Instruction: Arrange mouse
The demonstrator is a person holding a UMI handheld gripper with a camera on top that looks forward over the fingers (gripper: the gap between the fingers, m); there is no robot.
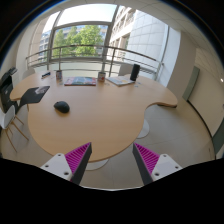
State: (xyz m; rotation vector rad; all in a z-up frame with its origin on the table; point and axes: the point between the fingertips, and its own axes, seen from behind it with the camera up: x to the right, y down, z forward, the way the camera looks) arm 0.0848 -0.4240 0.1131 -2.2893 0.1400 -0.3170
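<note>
Jaws: you hold the gripper [110, 160] open, nothing between its fingers.
Mouse [62, 106]: it sits on the table [110, 110], well beyond your left finger.
Chair [30, 96]: behind the mouse.

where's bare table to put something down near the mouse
The widest bare patch is the tabletop between the mouse and the open hand-held gripper, running on right toward the table's curved edge. Nothing lies between the fingers. It is crowded along the far edge by the window: a mat, a laptop and a dark speaker.
</note>
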